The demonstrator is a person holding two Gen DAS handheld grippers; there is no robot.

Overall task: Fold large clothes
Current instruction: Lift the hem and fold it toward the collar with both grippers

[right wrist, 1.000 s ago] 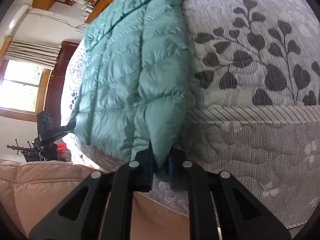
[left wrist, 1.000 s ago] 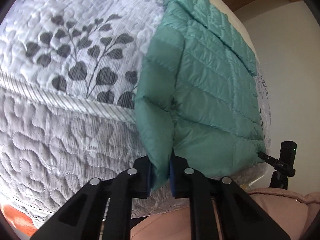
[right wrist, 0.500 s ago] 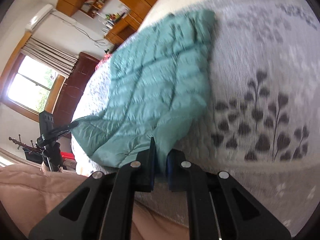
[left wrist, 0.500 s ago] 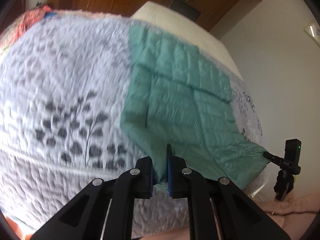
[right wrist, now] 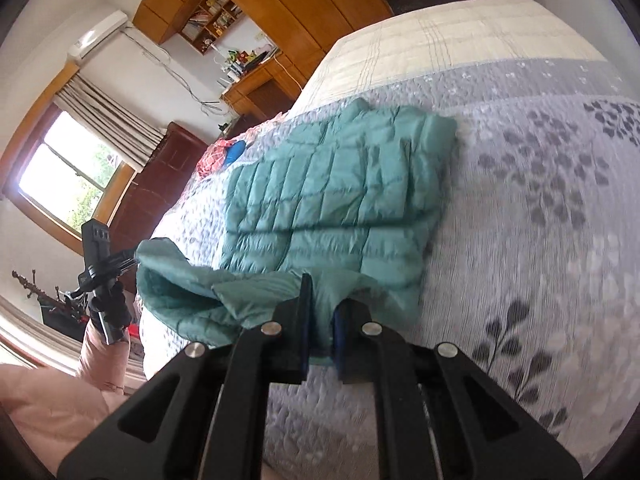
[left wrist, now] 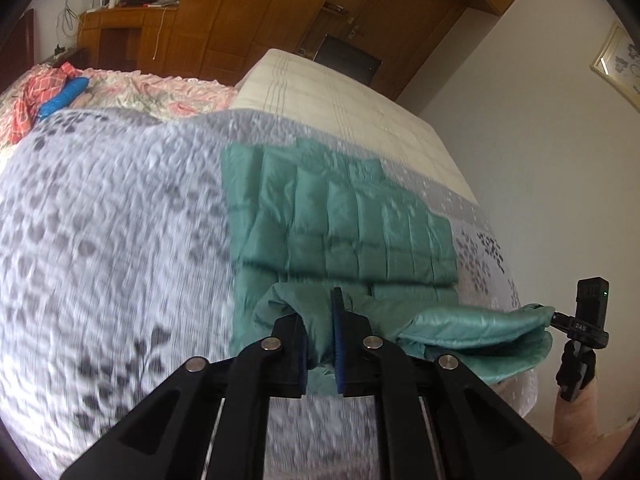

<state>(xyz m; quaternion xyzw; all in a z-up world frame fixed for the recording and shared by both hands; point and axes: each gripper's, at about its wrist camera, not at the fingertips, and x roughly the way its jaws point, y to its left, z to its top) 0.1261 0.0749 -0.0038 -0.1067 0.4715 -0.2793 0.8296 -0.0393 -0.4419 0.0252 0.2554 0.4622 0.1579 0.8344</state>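
Puffy teal quilted down jacket (left wrist: 340, 216) is light, soft, slippery; your left gripper (left wrist: 320, 344) and right gripper (right wrist: 320, 332) each pinch a hem corner shut—hold seams.

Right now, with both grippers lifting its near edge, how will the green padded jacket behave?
The jacket is probably floppy: its lifted hem sags between the grippers. It seems light, since small pinches raise it. Its shiny cloth might slip.

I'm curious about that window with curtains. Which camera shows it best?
The right wrist view: the window is bright at left, its curtains above it. The left wrist view faces the wooden wardrobe and shows no window.
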